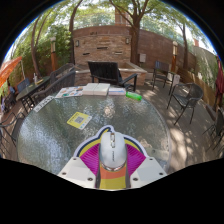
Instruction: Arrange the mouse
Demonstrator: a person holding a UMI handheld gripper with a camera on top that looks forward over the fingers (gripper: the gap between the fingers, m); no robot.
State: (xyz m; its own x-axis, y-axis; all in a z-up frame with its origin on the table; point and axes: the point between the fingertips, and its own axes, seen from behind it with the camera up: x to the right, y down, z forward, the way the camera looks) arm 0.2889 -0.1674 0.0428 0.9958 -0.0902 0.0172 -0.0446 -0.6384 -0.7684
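The gripper [113, 160] has its two fingers spread, and the white mouse [112, 150] sits between the pink pads [92, 158]; if the pads really press on it, I cannot tell. The mouse is above the round glass table [60, 135]. Beyond the fingers a yellow note pad [79, 120] lies on the glass. Farther, at the far rim, there are white papers [96, 89] and a small green thing [134, 96]. Behind the table stand dark chairs [183, 100] and a brick wall [105, 42].
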